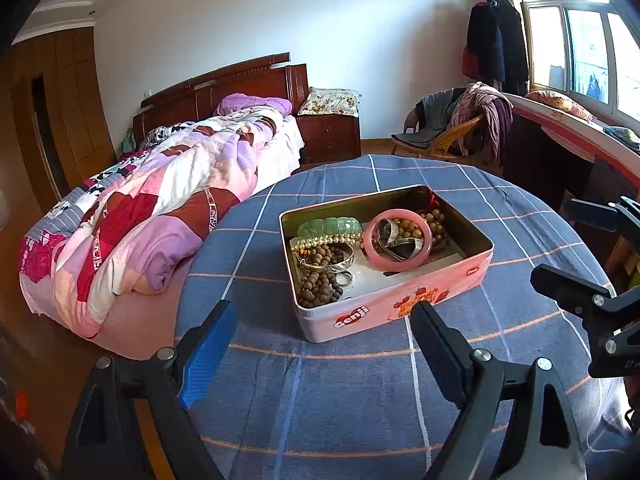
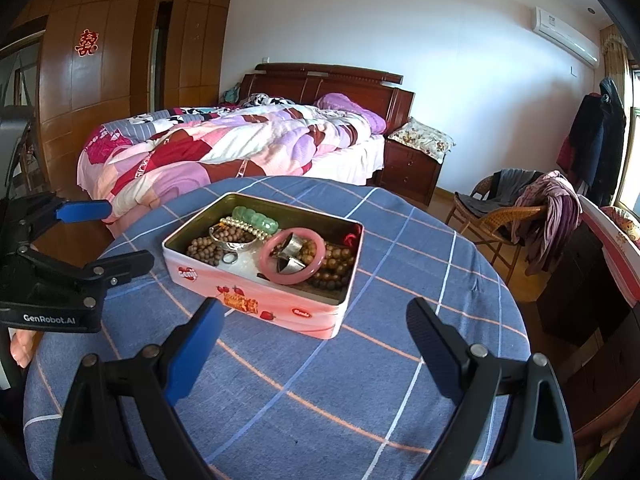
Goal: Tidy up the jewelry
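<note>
Left wrist view: left gripper point(image 1: 324, 344) spread, empty, low centre; pink tin point(image 1: 400, 304) mid-frame on blue cloth point(image 1: 320, 400), lidless, holding all visible jewelry: one pink bangle point(image 1: 374, 256), one green bracelet point(image 1: 328, 226), one pearl strand point(image 1: 320, 242). Right wrist view: right gripper point(image 2: 316, 344) spread, empty; two bead strings, brown point(image 2: 204, 250) and tan point(image 2: 336, 264). Fits sorted or awaiting sorting.
</note>
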A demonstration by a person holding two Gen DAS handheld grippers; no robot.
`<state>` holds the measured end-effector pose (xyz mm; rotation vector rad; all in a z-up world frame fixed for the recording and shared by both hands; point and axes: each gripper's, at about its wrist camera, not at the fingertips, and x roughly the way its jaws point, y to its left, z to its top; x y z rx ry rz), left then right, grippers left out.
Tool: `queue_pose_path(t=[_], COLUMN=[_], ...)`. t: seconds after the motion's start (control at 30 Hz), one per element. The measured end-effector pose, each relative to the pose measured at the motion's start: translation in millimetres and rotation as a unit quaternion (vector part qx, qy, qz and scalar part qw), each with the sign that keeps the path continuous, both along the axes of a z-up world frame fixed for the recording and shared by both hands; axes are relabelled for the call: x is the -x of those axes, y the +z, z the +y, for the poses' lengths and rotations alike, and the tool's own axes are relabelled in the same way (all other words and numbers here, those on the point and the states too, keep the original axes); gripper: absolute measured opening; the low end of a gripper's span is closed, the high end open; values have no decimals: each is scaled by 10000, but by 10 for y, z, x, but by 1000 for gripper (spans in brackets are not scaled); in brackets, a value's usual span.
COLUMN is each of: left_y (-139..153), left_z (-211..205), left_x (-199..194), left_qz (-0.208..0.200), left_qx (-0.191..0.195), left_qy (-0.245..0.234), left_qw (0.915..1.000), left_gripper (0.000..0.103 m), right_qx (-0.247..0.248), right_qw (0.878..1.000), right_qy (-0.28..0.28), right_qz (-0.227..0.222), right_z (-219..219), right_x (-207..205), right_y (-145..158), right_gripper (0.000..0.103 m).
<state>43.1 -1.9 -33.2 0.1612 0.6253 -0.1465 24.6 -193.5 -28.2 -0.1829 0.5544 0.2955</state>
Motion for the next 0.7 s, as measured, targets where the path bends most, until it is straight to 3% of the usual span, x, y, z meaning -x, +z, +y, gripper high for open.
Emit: queue_pose_path(t=[0.7], left_y=[-40], left_z=[33], left_x=[-16], left_qz=[25], left_qx=[110], left_qy=[27], left_qw=[9999], left_gripper=[89], right_qx=[39], right_qw=[10000], right_qy=[24], right_qz=[58], right_z=[40], right_x=[4], right_y=[-73], right_gripper=[94])
